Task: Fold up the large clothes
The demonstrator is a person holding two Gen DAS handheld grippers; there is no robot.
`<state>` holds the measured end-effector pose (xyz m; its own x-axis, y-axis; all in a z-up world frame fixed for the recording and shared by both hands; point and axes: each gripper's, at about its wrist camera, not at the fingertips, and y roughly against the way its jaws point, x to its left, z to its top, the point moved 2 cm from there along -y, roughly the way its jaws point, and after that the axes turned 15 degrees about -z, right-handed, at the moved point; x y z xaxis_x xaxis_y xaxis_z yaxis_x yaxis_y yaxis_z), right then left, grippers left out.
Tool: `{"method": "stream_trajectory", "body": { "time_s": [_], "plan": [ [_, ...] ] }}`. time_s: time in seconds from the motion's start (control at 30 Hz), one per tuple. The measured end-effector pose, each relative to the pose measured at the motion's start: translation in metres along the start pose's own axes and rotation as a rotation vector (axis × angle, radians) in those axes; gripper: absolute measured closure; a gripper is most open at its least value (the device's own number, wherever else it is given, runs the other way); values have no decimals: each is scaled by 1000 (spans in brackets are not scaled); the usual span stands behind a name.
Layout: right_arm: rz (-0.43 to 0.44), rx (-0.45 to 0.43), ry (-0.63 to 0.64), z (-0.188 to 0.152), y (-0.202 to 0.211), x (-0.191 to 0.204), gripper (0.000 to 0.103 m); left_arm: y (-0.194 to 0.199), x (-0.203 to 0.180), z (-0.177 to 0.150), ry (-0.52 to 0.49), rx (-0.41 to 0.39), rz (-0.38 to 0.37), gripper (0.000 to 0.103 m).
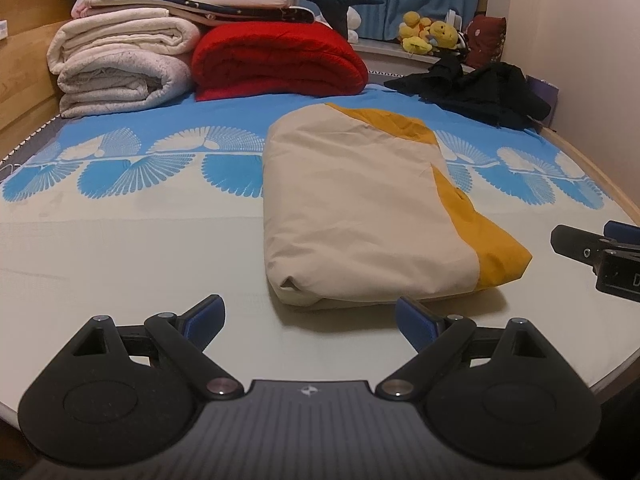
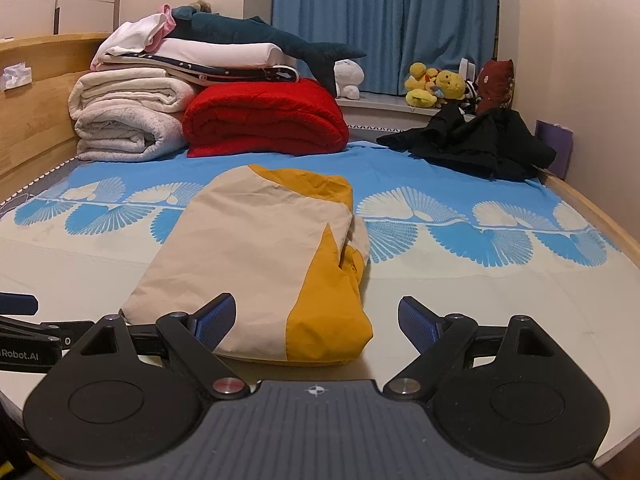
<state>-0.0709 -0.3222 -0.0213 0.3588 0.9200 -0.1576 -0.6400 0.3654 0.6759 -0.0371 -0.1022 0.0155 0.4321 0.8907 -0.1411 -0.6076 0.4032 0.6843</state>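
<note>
1. Bedroom setting: a bed sheet with a blue fan pattern and a pale near half (image 1: pixel 132 248) covers the mattress, with blue curtains (image 2: pixel 380 20) behind.
2. At the sheet's middle lies the task's thing, a cream-and-mustard fabric garment (image 1: pixel 360 208), already folded into a thick oblong bundle; a crumpled black garment (image 2: pixel 476 144) waits near the far right corner.
3. Possible trouble: the bundle looks puffy, so a one-sided grab would probably let the layers slide apart; the mustard edge at the right seems loosest.
4. The left gripper (image 1: pixel 310 322) hovers low just before the bundle's near end, jaws spread wide, holding nothing.
5. The right gripper (image 2: pixel 316 320) sits level beside it, jaws likewise apart and empty, its left pad in front of the bundle's near edge.
</note>
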Motion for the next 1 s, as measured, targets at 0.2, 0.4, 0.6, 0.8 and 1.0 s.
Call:
{"method": "stream_trajectory", "body": {
  "time_s": [0.2, 0.4, 0.6, 0.8, 1.0],
  "plan": [
    [9, -6, 10, -1, 1, 3, 14, 0, 0, 0, -2, 0, 1, 8],
    [13, -10, 9, 0, 1, 5, 14, 0, -1, 0, -3, 0, 1, 8],
    [14, -9, 10, 1, 1, 6, 14, -1, -1, 0, -2, -2, 0, 8],
    [13, -9, 9, 1, 1, 6, 14, -1, -2, 0, -3, -3, 0, 8],
    [12, -9, 9, 1, 1, 7, 14, -2, -3, 0, -10, -3, -4, 8]
  ]
}}
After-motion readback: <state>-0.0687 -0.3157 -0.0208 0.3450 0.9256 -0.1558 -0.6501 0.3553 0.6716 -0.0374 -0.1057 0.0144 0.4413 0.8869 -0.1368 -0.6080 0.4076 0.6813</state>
